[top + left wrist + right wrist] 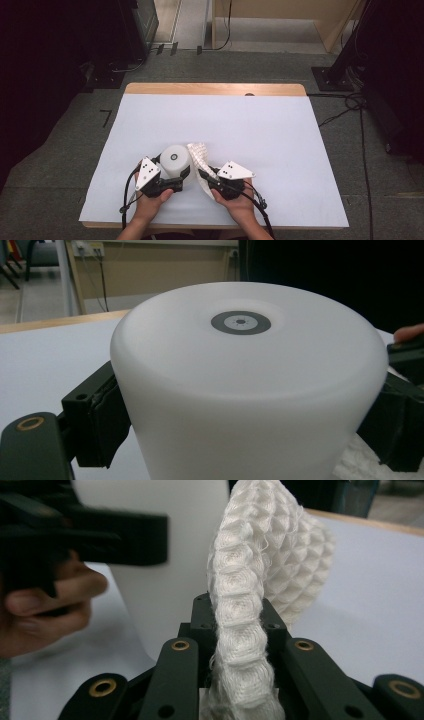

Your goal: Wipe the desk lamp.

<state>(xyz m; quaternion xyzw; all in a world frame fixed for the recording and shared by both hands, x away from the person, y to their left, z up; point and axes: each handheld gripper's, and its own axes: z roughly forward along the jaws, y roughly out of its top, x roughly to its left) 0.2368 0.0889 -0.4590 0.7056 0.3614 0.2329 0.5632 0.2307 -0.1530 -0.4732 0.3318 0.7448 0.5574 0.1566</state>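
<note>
Waffle-weave cloth (250, 630) sits pinched between the right gripper's (235, 645) jaws, its free end rising past their tips. Left gripper (240, 415) clamps the white cylinder (245, 385), a pad on each flank. Judging by this, wiping is about to start: the cloth must swing against the cylinder's wall. High view alone shows both standing on the white table (280, 130); the left gripper view reveals the cylinder's grey ringed top mark

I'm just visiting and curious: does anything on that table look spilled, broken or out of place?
Nothing stands out. The left gripper clamps an upright white cylinder, and the right gripper holds a white waffle cloth beside it.
</note>
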